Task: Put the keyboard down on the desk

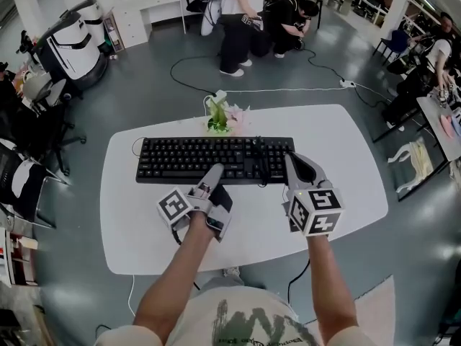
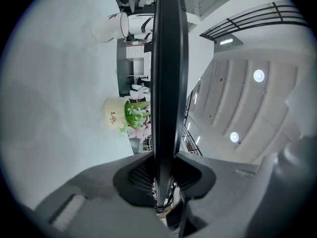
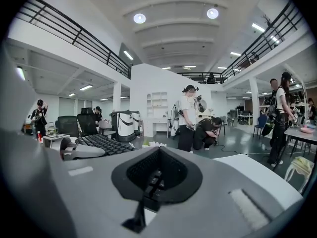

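A black keyboard [image 1: 209, 158] stretches across the white desk [image 1: 346, 164]; whether it rests on the top or hangs just above it is unclear. My left gripper [image 1: 214, 173] is shut on its front edge. In the left gripper view the keyboard [image 2: 166, 83] runs edge-on between the two jaws of the left gripper [image 2: 165, 165], which press on it. My right gripper [image 1: 292, 163] lies over the keyboard's right end. In the right gripper view the jaws of the right gripper [image 3: 156, 170] meet with nothing seen clamped, and the keyboard [image 3: 101, 144] extends to the left.
A small pot of flowers [image 1: 222, 117] stands just behind the keyboard, also in the left gripper view as the pot [image 2: 130, 115]. People [image 1: 288, 20] crouch on the floor beyond the desk, with a cable [image 1: 288, 89] trailing there. Dark chairs [image 1: 29, 157] stand at the left.
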Demonstrator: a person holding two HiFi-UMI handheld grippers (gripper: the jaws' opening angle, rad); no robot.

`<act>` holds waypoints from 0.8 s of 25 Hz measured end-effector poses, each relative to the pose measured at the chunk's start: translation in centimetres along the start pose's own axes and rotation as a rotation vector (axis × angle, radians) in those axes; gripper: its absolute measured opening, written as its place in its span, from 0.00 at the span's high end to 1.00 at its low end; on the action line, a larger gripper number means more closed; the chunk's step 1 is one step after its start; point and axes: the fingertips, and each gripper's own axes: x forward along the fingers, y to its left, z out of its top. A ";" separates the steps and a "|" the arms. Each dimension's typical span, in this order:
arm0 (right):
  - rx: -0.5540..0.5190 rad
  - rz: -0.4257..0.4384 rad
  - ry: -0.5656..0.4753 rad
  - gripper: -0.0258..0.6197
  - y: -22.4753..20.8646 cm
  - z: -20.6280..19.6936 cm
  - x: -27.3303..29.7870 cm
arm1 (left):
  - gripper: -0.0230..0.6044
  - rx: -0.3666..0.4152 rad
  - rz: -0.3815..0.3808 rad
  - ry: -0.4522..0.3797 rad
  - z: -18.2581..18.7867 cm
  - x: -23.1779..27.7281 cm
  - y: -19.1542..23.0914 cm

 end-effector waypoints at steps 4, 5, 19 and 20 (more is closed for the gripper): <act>-0.009 0.021 -0.005 0.96 0.1 0.1 0.7 | 0.82 0.019 0.000 -0.010 0.2 0.1 0.0; -0.011 0.029 -0.007 0.96 0.0 0.1 0.9 | 0.82 0.024 0.000 -0.015 0.2 0.1 -0.1; -0.025 0.239 -0.012 0.96 -3.6 0.5 3.5 | 0.82 0.078 0.010 -0.168 -2.5 1.8 0.2; -0.029 0.249 -0.010 0.96 -3.9 0.5 3.7 | 0.82 0.078 0.008 -0.175 -2.8 2.0 0.3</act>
